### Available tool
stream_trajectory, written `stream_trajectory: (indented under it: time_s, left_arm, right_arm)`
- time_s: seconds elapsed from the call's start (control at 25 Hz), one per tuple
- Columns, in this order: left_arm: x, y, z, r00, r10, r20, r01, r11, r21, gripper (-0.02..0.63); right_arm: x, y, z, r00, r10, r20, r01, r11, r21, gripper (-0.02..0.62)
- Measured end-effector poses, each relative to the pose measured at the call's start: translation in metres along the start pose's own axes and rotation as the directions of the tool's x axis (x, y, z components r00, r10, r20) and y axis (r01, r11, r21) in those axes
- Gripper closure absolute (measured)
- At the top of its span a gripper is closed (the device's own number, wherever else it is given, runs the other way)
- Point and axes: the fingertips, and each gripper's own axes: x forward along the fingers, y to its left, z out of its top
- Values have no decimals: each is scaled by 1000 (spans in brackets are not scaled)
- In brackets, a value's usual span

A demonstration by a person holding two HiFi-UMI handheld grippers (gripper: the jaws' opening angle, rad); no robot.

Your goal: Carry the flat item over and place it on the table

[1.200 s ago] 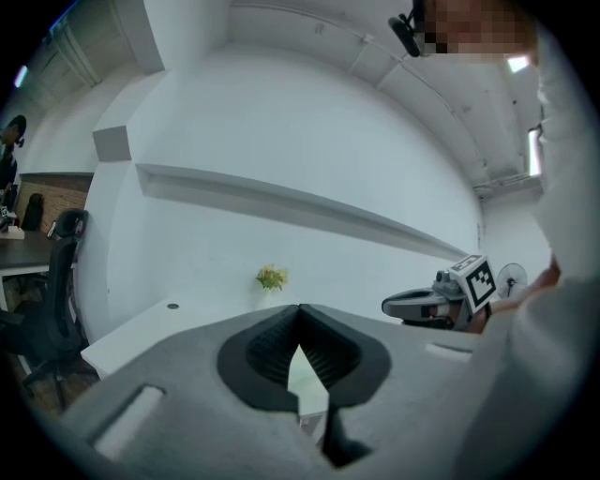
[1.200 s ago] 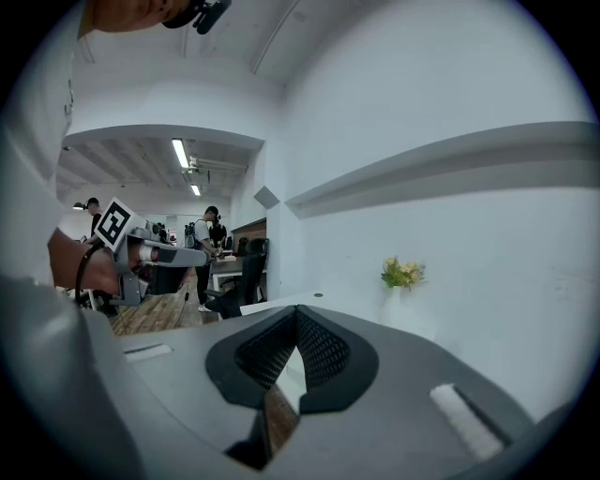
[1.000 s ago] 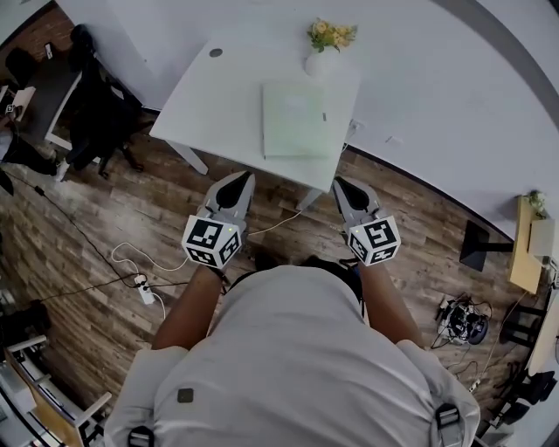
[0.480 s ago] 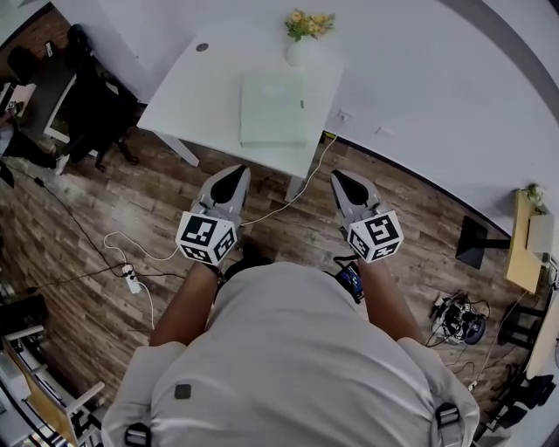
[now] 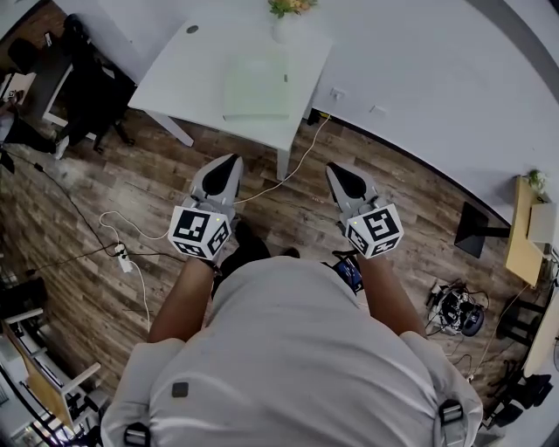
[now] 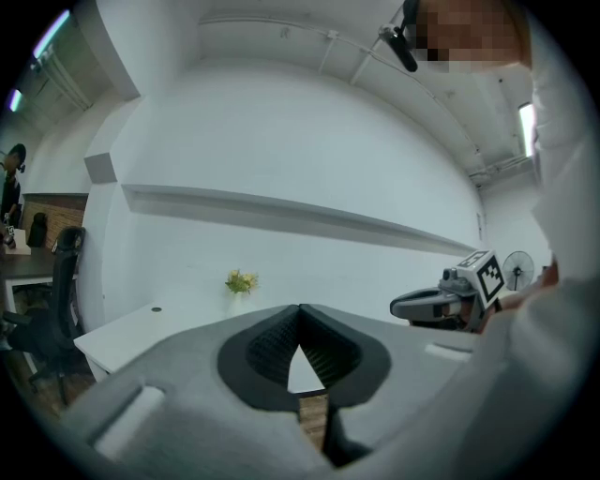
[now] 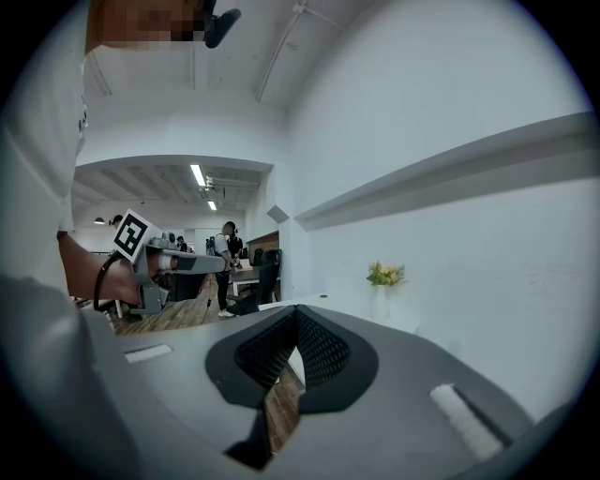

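left gripper (image 5: 229, 164): fingers pressed together at the tips, nothing between them; points ahead, near level
right gripper (image 5: 337, 171): fingers fully closed too, empty; beside the left one, well apart from it
step: judged done or nearly so, since the item already lies on the table and both grippers are free of it; what is left is standing clear
how to do it well: keep both sets of fingers closed and level, swing neither toward the table edge, leave the item alone since it sits square
watch: white cable (image 5: 295, 168) runs over the wood floor (image 5: 131, 192) just ahead of the fingertips, between the 2 grippers; likely a trip risk, step around it
table (image 5: 179, 74): white, ahead of both fingertips, well apart from them
flat item (image 5: 256, 87): on the table's near right part, ahead of the fingers and between their 2 lines, closer to the left one's; touches neither gripper
item look: pale green, thin, rectangular, lies flat; 1 small dark mark by its right edge; whether pad or folder, can't tell
flower vase (image 5: 279, 26): just past the item's far right corner, farthest from the fingers
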Motion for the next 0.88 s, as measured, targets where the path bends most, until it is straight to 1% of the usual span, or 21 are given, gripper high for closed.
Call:
stream_trajectory:
  time_s: [0.28, 0.6, 0.88]
  left_arm:
    - [-19, -38, -10, 1000, 18, -5, -18, 1000, 10, 606]
    - [-39, -51, -11, 999, 44, 11, -44, 999, 10, 606]
    - [-45, -58, -11, 998, 52, 19, -52, 999, 1, 606]
  right_arm:
    - [-43, 10, -11, 1000, 16, 16, -16, 1000, 6, 586]
    - [-62, 23, -12, 999, 28, 34, -28, 1000, 7, 586]
    - [-65, 29, -10, 998, 45, 41, -45, 999, 3, 586]
